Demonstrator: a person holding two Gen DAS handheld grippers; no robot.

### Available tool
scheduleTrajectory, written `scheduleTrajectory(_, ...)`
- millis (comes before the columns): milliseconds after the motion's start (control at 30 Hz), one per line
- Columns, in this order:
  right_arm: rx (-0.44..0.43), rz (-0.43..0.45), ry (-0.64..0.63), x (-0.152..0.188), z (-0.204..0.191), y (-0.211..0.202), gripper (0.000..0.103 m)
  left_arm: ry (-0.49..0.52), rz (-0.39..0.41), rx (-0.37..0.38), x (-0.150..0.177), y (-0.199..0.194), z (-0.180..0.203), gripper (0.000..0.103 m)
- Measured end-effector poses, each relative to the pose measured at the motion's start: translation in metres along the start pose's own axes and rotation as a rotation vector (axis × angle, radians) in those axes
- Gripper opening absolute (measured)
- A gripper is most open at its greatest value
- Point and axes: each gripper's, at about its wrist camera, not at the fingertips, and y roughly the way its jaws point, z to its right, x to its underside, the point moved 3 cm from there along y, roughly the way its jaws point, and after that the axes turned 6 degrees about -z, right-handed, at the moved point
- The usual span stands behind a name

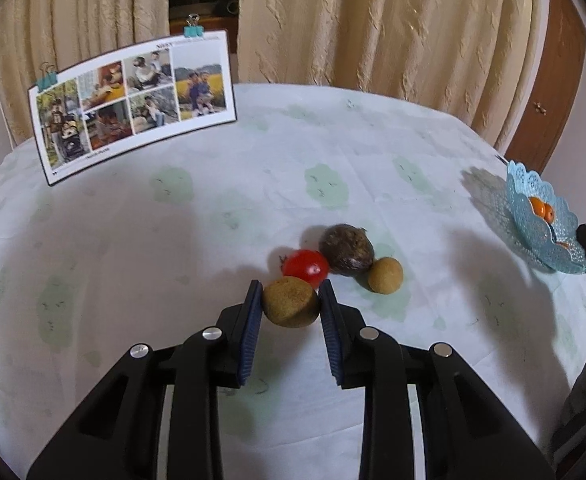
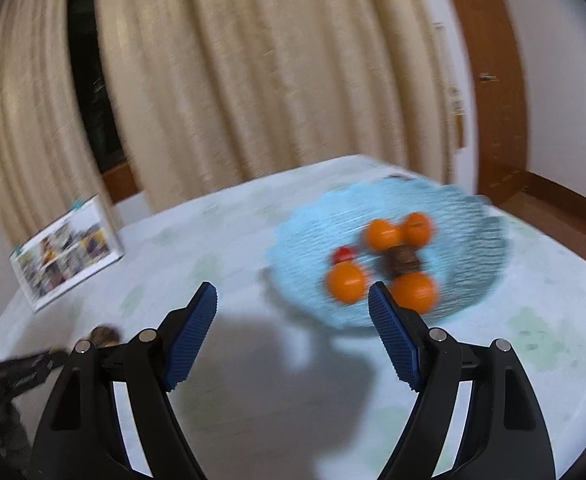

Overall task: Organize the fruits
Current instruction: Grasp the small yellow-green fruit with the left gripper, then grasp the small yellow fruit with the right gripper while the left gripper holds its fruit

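Observation:
My left gripper (image 1: 290, 294) is shut on a brown kiwi-like fruit (image 1: 290, 301) resting on the table. Just beyond it lie a red tomato (image 1: 306, 266), a dark brown round fruit (image 1: 346, 250) and a small tan fruit (image 1: 385, 275). A light blue lace bowl (image 1: 541, 216) stands at the far right. In the blurred right wrist view the bowl (image 2: 469, 280) holds several orange fruits (image 2: 346, 281), a dark brown fruit (image 2: 403, 261) and a small red one (image 2: 343, 255). My right gripper (image 2: 293, 300) is open and empty, just in front of the bowl.
A photo calendar card (image 1: 133, 104) with teal clips stands at the table's back left; it also shows in the right wrist view (image 2: 67, 250). Beige curtains (image 1: 373, 20) hang behind the table. A wooden door (image 1: 549, 92) is at the right. The tablecloth (image 1: 133, 240) is pale with green patches.

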Motion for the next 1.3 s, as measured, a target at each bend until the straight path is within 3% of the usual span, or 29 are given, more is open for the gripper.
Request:
scheduleTrajectory(233, -0.234, -0.193, -0.167, 0.011, -0.082, 0.033, 0.080, -0.029, 0.051, -0.043, -0.003, -0.011, -0.013, 0.029)
scheduleTrajectory(367, -0.299, -0.279, -0.236, 0.023, -0.121, 0.048, 0.079, -0.051, 0.053, -0.060, -0.002, -0.013, -0.020, 0.029)
scheduleTrajectory(467, -0.329, -0.331, -0.309, 0.031, -0.150, 0.063, 0.072, -0.075, 0.054, -0.058, -0.003, -0.016, -0.026, 0.029)
scheduleTrajectory(600, -0.331, -0.402, -0.368, 0.043, -0.171, 0.086, 0.054, -0.109, 0.063, -0.062, -0.005, -0.020, -0.033, 0.029)
scheduleTrajectory(667, -0.331, -0.437, -0.368, 0.047, -0.176, 0.096, 0.050, -0.121, 0.061, -0.062, -0.005, -0.020, -0.036, 0.029)
scheduleTrajectory(933, -0.293, -0.470, -0.369, 0.053, -0.178, 0.107, 0.028, -0.122, 0.055, -0.051, -0.004, -0.019, -0.035, 0.029)
scheduleTrajectory(1300, -0.276, -0.419, -0.313, 0.046, -0.155, 0.085, 0.027, -0.117, 0.047, -0.036, -0.003, -0.017, -0.033, 0.029)
